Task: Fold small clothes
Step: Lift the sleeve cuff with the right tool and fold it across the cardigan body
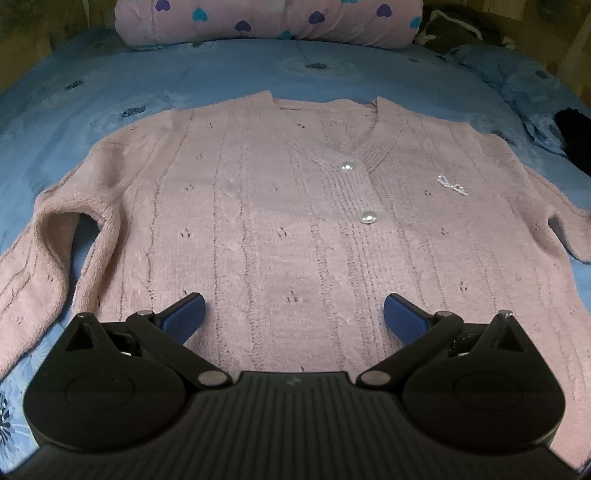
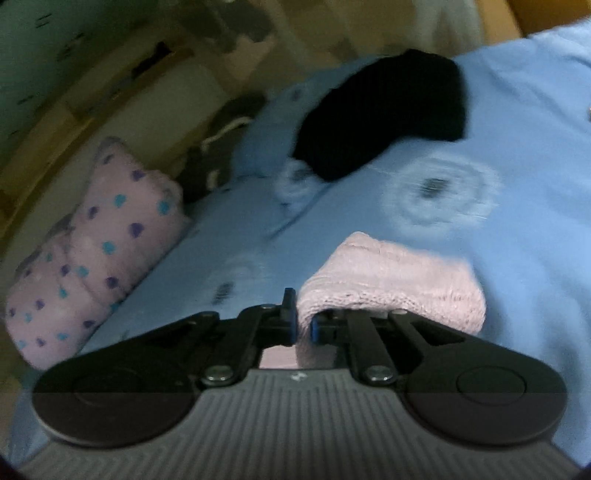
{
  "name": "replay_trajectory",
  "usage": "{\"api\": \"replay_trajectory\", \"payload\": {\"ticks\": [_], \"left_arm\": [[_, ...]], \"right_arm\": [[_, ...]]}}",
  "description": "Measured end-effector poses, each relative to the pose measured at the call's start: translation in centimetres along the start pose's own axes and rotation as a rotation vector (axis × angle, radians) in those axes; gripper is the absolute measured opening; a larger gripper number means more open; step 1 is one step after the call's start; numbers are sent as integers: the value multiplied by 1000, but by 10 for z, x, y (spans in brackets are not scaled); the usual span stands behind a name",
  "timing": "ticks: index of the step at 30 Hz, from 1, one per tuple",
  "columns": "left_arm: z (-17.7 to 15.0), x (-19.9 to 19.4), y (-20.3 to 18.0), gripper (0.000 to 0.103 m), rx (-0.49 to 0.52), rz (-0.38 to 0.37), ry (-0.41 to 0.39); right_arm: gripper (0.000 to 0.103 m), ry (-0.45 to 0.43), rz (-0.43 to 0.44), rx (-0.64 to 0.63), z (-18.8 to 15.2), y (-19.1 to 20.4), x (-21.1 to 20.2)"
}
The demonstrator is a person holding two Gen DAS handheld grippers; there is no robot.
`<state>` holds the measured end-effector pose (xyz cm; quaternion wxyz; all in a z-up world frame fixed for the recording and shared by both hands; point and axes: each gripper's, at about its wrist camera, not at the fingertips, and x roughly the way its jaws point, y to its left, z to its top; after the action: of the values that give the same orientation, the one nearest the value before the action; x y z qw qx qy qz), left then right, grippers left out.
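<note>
A pink knitted cardigan (image 1: 280, 206) with pearl buttons lies flat, front up, on a blue bedsheet (image 1: 147, 85). Its left sleeve bends down at the left. My left gripper (image 1: 293, 314) is open and empty, hovering over the cardigan's lower body. In the right wrist view my right gripper (image 2: 303, 325) is shut on the ribbed pink sleeve cuff (image 2: 391, 284), which is lifted above the sheet (image 2: 517, 147). The view is blurred.
A pink pillow with blue and purple hearts (image 1: 269, 18) lies at the head of the bed, also in the right wrist view (image 2: 92, 251). A black garment (image 2: 380, 114) lies on the sheet to the right, seen at the edge of the left wrist view (image 1: 574, 136).
</note>
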<state>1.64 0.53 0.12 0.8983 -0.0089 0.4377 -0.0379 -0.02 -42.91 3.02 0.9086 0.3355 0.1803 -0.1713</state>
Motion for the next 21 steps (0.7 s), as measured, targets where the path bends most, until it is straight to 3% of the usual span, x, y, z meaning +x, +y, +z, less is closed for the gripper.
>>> {"api": "replay_trajectory", "payload": {"ticks": [11, 21], "left_arm": [[5, -7, 6, 103, 12, -13, -6], [15, -12, 35, 103, -71, 49, 1]], "right_arm": [[10, -4, 208, -177, 0, 104, -3], [10, 51, 427, -295, -37, 195, -14]]}}
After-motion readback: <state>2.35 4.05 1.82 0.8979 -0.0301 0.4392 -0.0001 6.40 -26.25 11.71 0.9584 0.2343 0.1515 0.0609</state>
